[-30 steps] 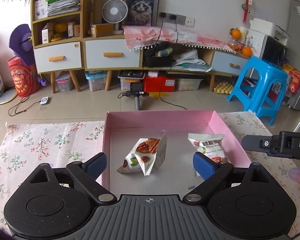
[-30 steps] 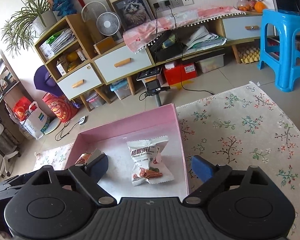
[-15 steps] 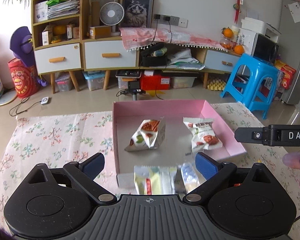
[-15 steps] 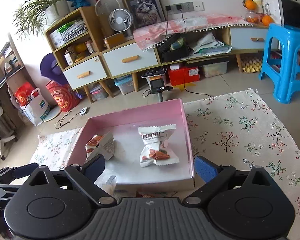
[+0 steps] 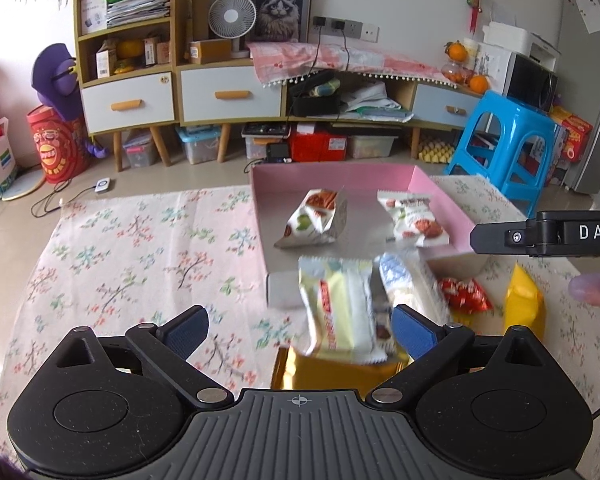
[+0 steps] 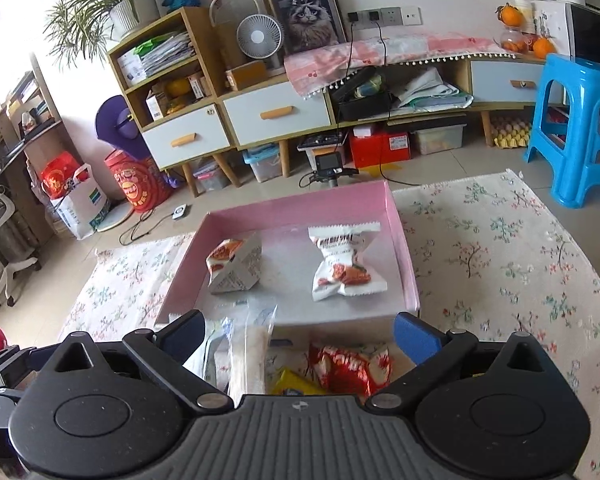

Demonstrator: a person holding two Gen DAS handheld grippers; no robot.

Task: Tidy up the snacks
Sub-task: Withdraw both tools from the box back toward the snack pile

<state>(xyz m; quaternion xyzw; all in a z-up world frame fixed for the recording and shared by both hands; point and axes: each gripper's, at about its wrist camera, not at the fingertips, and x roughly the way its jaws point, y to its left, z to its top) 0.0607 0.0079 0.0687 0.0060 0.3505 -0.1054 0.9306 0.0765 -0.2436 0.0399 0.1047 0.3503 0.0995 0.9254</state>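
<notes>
Pretty blurry near the front of the pink tray [image 5: 440, 196]. The pale yellow packet [image 5: 340, 312] and the white-and-blue one [image 5: 396, 284] beside it are smeared, so I can't read any print on them. A gold packet [image 5: 320, 372] lies under the yellow one, with its near end hidden behind the left gripper [image 5: 300, 330] body. From the right side, the clear packet [image 6: 252, 344], the red packet [image 6: 352, 366] and a yellow packet [image 6: 292, 382] all run under the right gripper [image 6: 300, 334] body, so their near ends are hidden. The right gripper's arm is cut off by the picture edge in the left view. Text on the two tray packets is too small to read.
</notes>
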